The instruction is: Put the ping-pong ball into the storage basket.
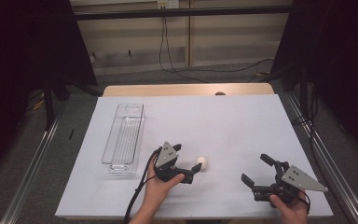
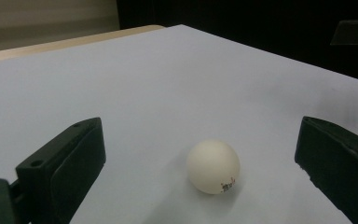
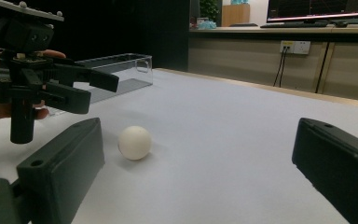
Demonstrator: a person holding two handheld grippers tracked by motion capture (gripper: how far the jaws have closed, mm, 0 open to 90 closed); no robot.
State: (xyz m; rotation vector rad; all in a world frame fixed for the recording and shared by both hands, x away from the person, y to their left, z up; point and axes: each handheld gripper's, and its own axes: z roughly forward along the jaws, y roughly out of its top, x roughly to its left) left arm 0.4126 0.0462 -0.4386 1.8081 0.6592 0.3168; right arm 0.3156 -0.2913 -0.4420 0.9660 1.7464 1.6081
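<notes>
A white ping-pong ball (image 1: pixel 202 163) lies on the white table cover, near the front middle. My left gripper (image 1: pixel 186 159) is open right beside it on its left, pointing at it. In the left gripper view the ball (image 2: pixel 213 166) rests on the cover between the two spread jaws, touching neither. My right gripper (image 1: pixel 256 169) stands open at the front right, aimed left toward the ball, with nothing between its jaws. The right gripper view has the ball (image 3: pixel 134 142) a little ahead, with the left gripper (image 3: pixel 98 88) behind it.
A clear plastic tray (image 1: pixel 123 137), long and narrow, lies at the left of the cover with nothing inside; it appears as the tray (image 3: pixel 121 65) in the right gripper view. Black curtains flank the table, and metal rails run along both sides.
</notes>
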